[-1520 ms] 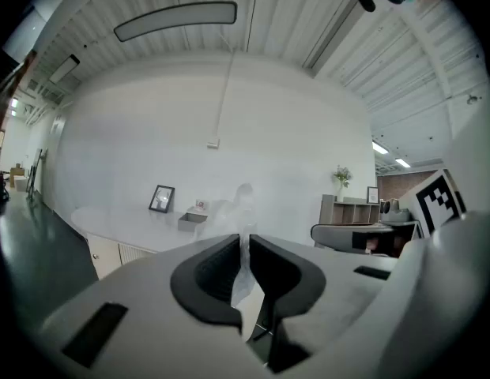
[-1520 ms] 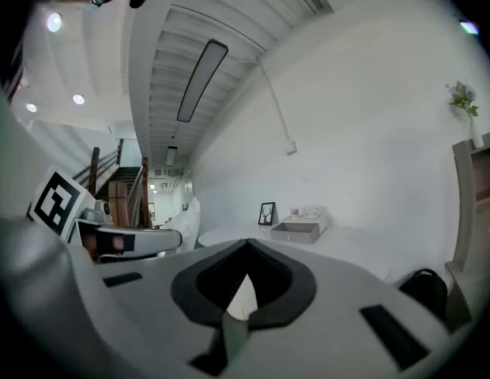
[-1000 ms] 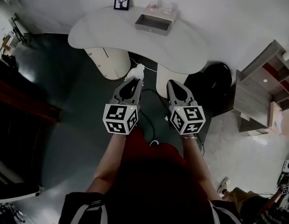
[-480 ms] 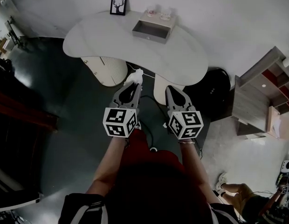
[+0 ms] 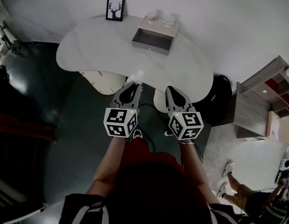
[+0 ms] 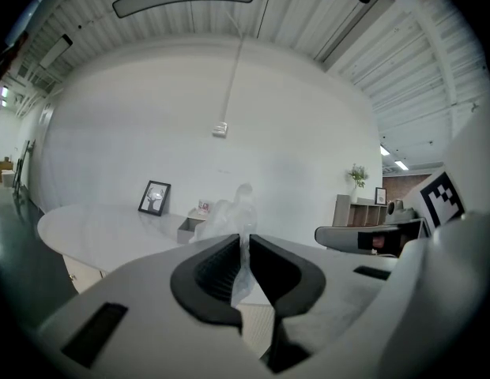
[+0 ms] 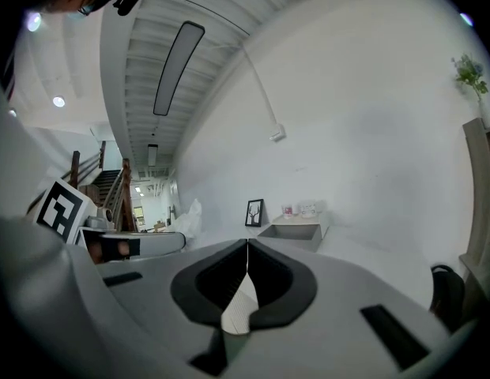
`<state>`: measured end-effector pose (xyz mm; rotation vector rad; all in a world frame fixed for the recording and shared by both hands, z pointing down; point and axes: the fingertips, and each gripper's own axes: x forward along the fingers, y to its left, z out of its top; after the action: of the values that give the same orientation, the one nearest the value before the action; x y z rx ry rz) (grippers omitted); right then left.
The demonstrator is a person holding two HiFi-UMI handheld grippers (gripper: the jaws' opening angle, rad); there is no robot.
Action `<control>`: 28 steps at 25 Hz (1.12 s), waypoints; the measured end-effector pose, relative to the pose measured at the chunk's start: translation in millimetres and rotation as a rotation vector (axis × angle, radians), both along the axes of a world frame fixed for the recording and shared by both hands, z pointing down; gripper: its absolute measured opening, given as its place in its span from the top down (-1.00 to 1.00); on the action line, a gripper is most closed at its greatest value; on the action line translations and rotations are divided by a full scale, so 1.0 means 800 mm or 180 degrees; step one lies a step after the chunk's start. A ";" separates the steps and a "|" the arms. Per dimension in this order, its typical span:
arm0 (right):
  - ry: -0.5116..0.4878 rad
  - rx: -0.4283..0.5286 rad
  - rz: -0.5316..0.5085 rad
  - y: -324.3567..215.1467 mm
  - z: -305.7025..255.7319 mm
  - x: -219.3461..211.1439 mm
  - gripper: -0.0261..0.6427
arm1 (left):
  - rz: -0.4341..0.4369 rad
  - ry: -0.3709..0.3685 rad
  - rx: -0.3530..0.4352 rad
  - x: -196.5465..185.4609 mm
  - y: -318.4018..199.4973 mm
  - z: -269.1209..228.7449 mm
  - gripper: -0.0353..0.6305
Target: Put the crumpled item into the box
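At the near edge of the white bench, two hand-held grippers are held side by side, level with each other. Compared with a second ago, the bench is seen larger and lower in the head view, and the grey box is brought nearer the jaw tips; the grippers' place in the view is little changed. The crumpled item, earlier seen over the bench's pedestal, is now seen against the bench edge.

The crumpled item, a pale translucent wad, is clamped between the jaws of the left hand-held gripper. It is pinched by its rear part; the rest is left jutting past the jaw tips. Its long axis is laid along the jaws, with the free end pointed forward toward the bench and box. It is carried in the air, well apart from the box.

The jaws of the right hand-held gripper are pressed together, with nothing held between them.

Behind the box, a framed deer picture and two small cups are noted on the bench.
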<state>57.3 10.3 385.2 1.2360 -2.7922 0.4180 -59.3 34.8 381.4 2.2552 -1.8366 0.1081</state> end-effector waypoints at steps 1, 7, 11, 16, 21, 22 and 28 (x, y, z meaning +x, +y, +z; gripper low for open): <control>0.0005 -0.0010 0.0017 -0.010 0.001 -0.007 0.88 | 0.0013 -0.0003 -0.0009 -0.007 -0.010 0.001 0.73; 0.0045 -0.0082 0.0158 -0.059 0.009 -0.043 0.88 | 0.0143 0.0003 -0.0061 -0.043 -0.062 0.008 0.73; 0.0100 -0.0110 0.0231 -0.085 0.012 -0.066 0.88 | 0.0248 0.0046 -0.0083 -0.060 -0.090 0.013 0.73; 0.0163 -0.0117 0.0334 -0.105 0.014 -0.084 0.88 | 0.0372 0.0085 -0.0091 -0.075 -0.114 0.018 0.73; 0.0219 -0.0147 0.0423 -0.110 0.018 -0.087 0.88 | 0.0447 0.0103 -0.0111 -0.079 -0.124 0.024 0.73; 0.0228 -0.0150 0.0441 -0.112 0.018 -0.086 0.88 | 0.0458 0.0105 -0.0110 -0.080 -0.127 0.024 0.73; 0.0247 -0.0155 0.0530 -0.128 0.019 -0.085 0.88 | 0.0497 0.0101 -0.0103 -0.082 -0.144 0.023 0.73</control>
<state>-10.3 -92.4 400.4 1.4466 -2.6094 0.4348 -124.5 -80.1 399.8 2.3614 -1.6299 0.1267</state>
